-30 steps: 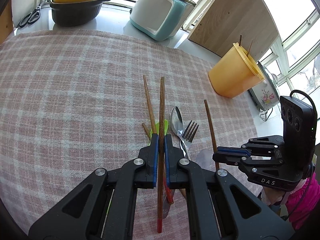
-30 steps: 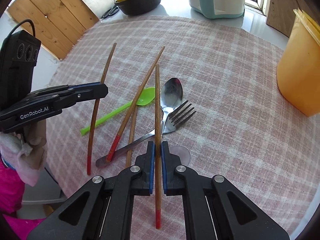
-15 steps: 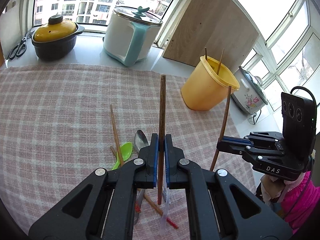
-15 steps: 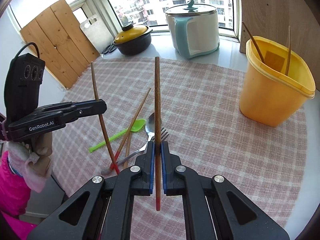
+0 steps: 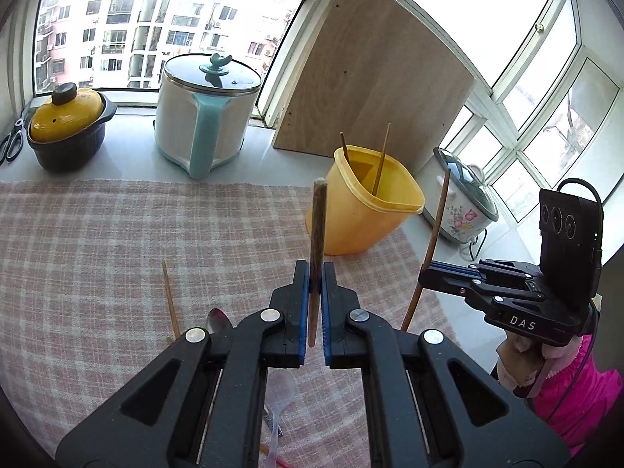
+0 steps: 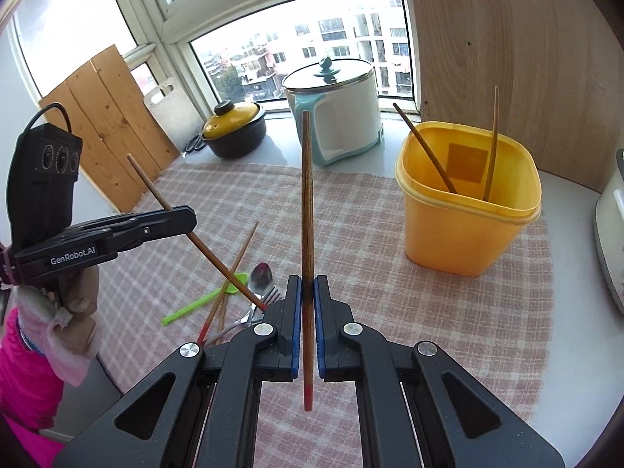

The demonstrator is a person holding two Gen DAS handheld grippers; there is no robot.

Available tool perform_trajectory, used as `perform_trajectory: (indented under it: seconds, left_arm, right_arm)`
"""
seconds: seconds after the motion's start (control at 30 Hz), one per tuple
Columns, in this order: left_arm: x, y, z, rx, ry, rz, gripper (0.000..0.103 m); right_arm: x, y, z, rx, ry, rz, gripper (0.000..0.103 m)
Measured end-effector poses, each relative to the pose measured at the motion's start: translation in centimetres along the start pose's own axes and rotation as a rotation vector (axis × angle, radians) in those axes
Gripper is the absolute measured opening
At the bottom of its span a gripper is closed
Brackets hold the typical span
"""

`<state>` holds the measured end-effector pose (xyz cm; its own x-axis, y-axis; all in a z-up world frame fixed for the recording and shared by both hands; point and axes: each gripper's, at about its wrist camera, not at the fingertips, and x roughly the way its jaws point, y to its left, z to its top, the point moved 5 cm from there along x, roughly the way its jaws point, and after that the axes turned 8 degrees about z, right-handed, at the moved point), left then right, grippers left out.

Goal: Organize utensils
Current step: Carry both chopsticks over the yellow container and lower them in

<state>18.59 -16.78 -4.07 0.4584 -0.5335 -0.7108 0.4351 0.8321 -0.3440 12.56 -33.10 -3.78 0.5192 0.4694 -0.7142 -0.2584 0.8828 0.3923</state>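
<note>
Each tool is clamped tight on one chopstick: the left tool [image 5: 315, 304] holds its chopstick [image 5: 316, 234] and the right tool [image 6: 307, 312] its own [image 6: 307, 210], both raised above the desk short of the yellow bin [image 6: 468, 210] (two sticks already inside). Next, I judge, carry them over its rim and release

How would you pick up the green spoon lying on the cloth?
Grip the green spoon on its long thin handle, near the free end pointing away from the pile. Come straight down from above, jaws across the handle: it lies flat, and chopsticks cross its bowl end.
</note>
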Motion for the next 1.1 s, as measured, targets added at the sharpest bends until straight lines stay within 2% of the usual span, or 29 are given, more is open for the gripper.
perform_trajectory:
  seconds: [0.27,0.73,1.0,1.1]
  left_arm:
    - [-0.5,-2.6,3.7,0.012,-0.065,-0.030,0.003]
    - [-1.4,-7.6,10.8,0.052,-0.189,-0.038,0.003]
    - [1.3,-10.1,13.7,0.091,-0.186,-0.011,0.003]
    - [3.0,-10.6,14.2,0.103,-0.170,0.015,0.004]
  right_arm:
    - [-3.3,-3.1,3.2,0.003,-0.081,-0.036,0.005]
    - [-7.1,-7.1,8.1,-0.025,-0.202,-0.104,0.005]
    - [-7.9,-9.0,10.1,0.011,-0.257,-0.119,0.005]
    - [-8.1,-9.8,11.0,0.011,-0.283,-0.153,0.005]
